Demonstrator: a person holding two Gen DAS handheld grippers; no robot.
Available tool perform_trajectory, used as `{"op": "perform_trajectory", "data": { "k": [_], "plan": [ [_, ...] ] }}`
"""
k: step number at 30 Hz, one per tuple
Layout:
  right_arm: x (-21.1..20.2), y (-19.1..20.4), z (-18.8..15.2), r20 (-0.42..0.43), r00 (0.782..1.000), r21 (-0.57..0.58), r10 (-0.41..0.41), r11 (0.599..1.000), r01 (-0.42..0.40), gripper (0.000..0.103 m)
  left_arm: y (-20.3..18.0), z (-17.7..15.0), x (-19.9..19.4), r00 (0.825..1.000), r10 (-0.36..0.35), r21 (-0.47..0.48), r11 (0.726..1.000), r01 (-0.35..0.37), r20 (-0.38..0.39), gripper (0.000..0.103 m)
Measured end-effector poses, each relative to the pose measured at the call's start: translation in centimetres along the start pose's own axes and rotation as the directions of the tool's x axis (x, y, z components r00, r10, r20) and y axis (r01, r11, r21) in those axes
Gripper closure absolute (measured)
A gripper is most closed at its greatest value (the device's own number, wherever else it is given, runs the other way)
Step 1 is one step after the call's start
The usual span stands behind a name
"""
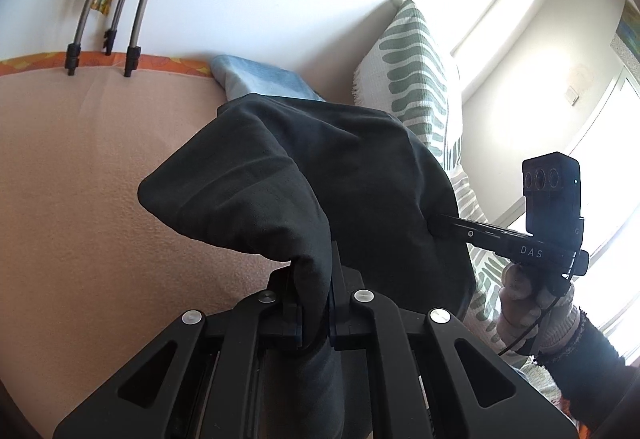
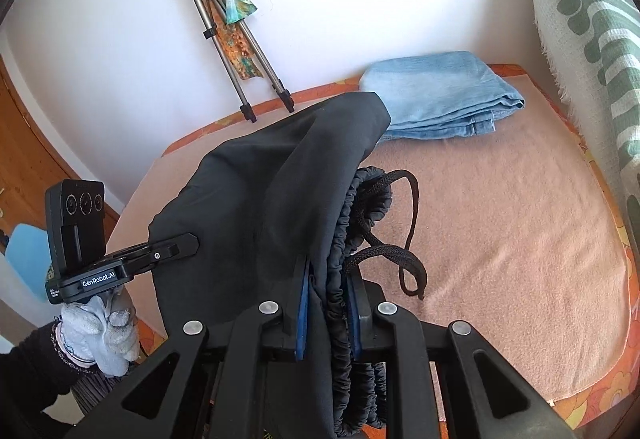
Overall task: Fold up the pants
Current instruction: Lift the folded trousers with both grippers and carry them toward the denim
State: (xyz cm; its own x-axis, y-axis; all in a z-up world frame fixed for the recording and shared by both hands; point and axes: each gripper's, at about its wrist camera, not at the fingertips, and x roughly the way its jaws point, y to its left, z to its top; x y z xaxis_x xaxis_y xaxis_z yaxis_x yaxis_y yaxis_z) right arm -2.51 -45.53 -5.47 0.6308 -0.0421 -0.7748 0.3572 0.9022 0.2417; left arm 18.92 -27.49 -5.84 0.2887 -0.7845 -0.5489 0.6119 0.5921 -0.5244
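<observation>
Black pants (image 1: pixel 304 167) hang lifted above a pink blanket (image 1: pixel 80 179), held between both grippers. My left gripper (image 1: pixel 316 303) is shut on a bunched edge of the pants. My right gripper (image 2: pixel 328 295) is shut on the elastic waistband (image 2: pixel 340 239), its black drawstring (image 2: pixel 408 251) dangling loose. In the left wrist view the right gripper (image 1: pixel 440 225) pinches the pants' far side. In the right wrist view the left gripper (image 2: pixel 188 241) grips the pants' (image 2: pixel 248 199) other side.
A folded pair of light blue jeans (image 2: pixel 440 99) lies at the back of the pink blanket (image 2: pixel 500 219). A tripod (image 2: pixel 232 51) leans on the white wall. A green-patterned cushion (image 1: pixel 416 79) stands at the right; a window is beyond it.
</observation>
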Motion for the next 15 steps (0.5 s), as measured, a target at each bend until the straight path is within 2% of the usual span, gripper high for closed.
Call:
{"op": "perform_trajectory", "data": {
  "k": [7,10,15],
  "plan": [
    [-3.4,1.2,3.2,0.106,0.994,-0.013,-0.020,1.000,0.022,0.089,-3.2,4.4,-0.9,0.999,0.006,0.111,0.994,-0.012,0.048,0.097],
    [-5.0,1.3,5.4,0.159,0.987,-0.020,-0.033,0.999,0.037,0.089,-4.8,7.4,-0.9,0.997,0.010,0.168,0.986,-0.023,0.075,0.097],
    [-7.2,0.5,10.0,0.243,0.968,-0.024,-0.058,0.998,0.066,0.089,-6.2,13.3,0.1,0.993,0.008,0.193,0.981,-0.031,0.117,0.097]
  ]
}}
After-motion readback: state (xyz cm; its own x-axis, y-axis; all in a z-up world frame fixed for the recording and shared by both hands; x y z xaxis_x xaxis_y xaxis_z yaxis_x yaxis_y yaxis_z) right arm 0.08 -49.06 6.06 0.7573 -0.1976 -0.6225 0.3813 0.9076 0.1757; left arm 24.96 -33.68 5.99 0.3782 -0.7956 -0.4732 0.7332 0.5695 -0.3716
